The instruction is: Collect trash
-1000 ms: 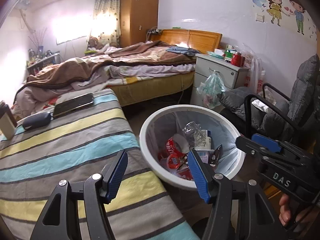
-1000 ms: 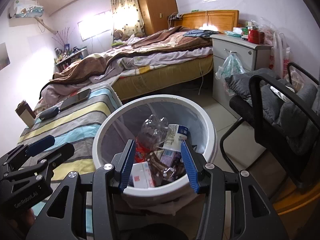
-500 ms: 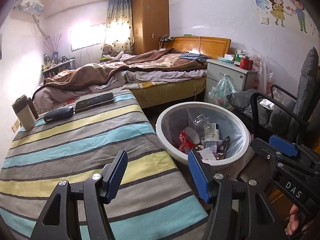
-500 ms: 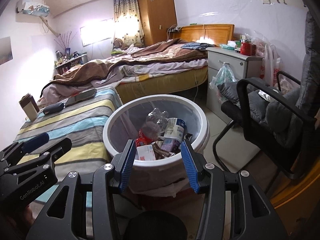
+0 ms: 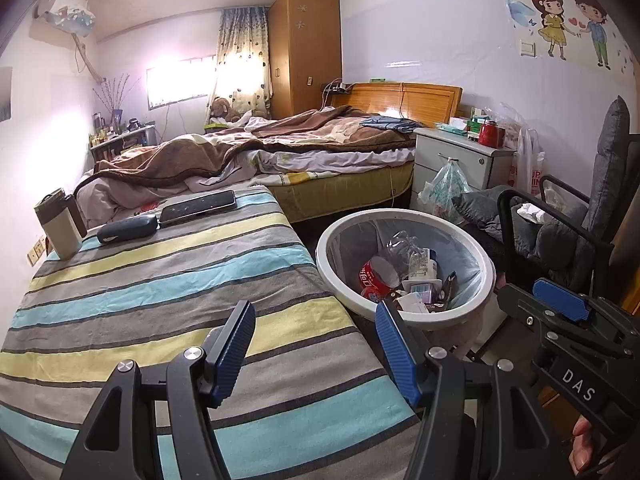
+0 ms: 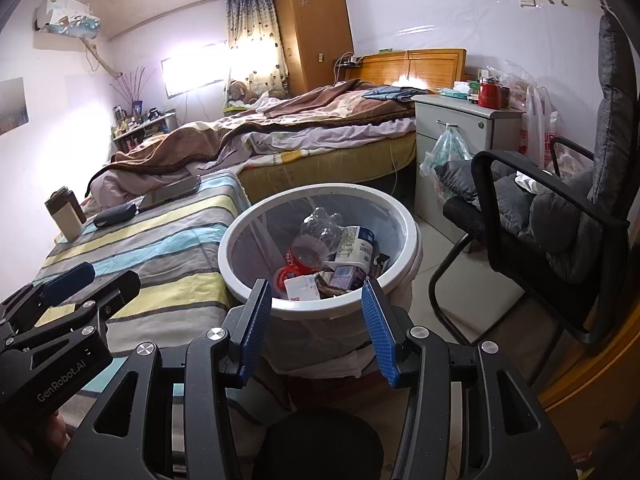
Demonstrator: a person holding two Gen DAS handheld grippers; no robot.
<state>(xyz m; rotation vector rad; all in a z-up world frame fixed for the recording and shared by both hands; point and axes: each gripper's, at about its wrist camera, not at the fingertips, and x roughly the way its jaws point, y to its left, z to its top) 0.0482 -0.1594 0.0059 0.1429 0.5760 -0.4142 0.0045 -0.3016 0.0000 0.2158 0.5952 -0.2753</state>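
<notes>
A white round bin (image 5: 332, 236) (image 6: 240, 224) stands on the floor beside the striped table. It holds trash: a clear plastic bottle (image 6: 316, 232), a red cup (image 5: 376, 276), a white carton (image 6: 356, 244) and small boxes (image 6: 302, 286). My left gripper (image 5: 316, 336) is open and empty above the table's near right corner, left of the bin. My right gripper (image 6: 318, 308) is open and empty, just in front of the bin's near rim. Each gripper also shows in the other's view: the right one (image 5: 568, 320) and the left one (image 6: 68, 296).
The striped cloth table (image 5: 160, 280) carries a phone (image 5: 198, 206), a dark case (image 5: 128, 229) and a small box (image 5: 60, 224) at its far end. A black chair with grey cushions (image 6: 560, 216) stands right of the bin. A bed (image 5: 280, 148) and white nightstand (image 5: 460, 160) lie behind.
Both grippers have drawn back and up from the bin, which now looks smaller and farther. More of the striped table shows. Both stay open and empty.
</notes>
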